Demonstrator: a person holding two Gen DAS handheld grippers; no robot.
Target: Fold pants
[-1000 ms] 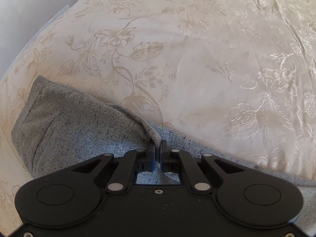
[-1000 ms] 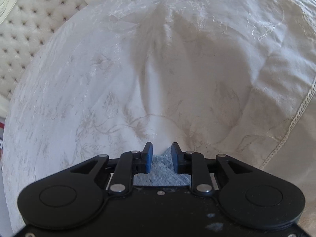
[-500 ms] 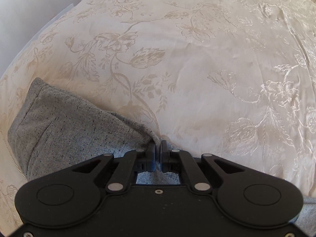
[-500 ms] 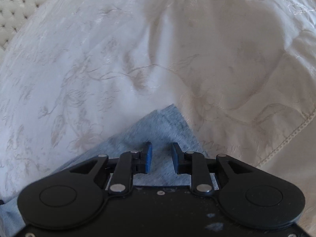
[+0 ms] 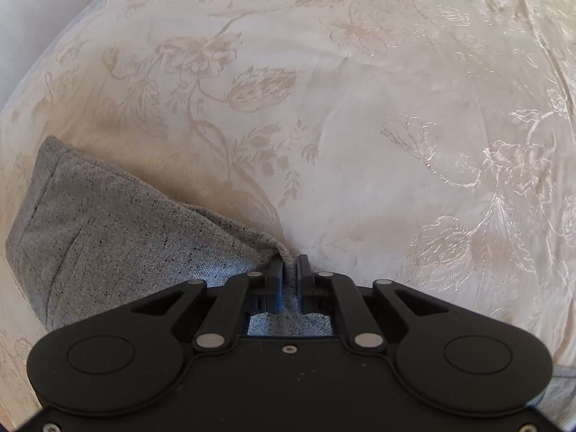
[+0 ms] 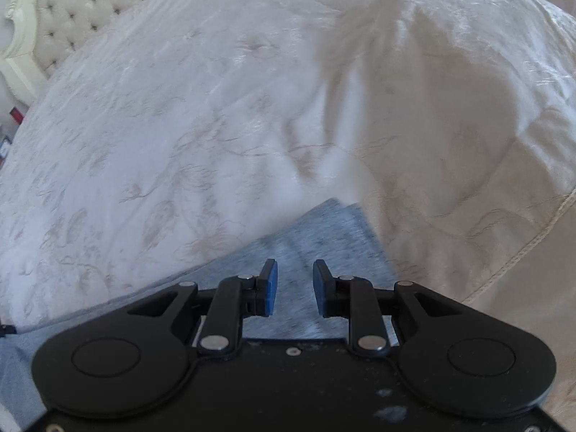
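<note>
Pants (image 5: 118, 244) of grey speckled cloth lie on the bed, spread flat over the cream bedspread (image 5: 360, 126) with its woven flower pattern. In the left wrist view a pinched ridge of the cloth rises straight into the left gripper (image 5: 289, 270), whose jaws are clenched on that fold with only a thin strip of fabric showing between them; from the pinch the cloth slopes away to the left, ending in a rounded, seamed corner near the bedspread's left edge, and more of it shows under the gripper body. In the right wrist view another part of the pants (image 6: 316, 237) lies flat, its squared corner pointing away from the camera and lying just beyond the fingertips. The right gripper (image 6: 291, 284) has its jaws released, the blue pads (image 6: 270, 288) standing apart with the cloth visible between and beneath them; whether the tips touch the fabric cannot be told. Bare bedspread (image 6: 162, 144) lies beyond the corner on every side, rumpled into a raised fold toward the far right, with a corded seam (image 6: 532, 241) running down its right edge. A tufted, cream headboard (image 6: 72, 10) stands at the far left corner of the bed.
</note>
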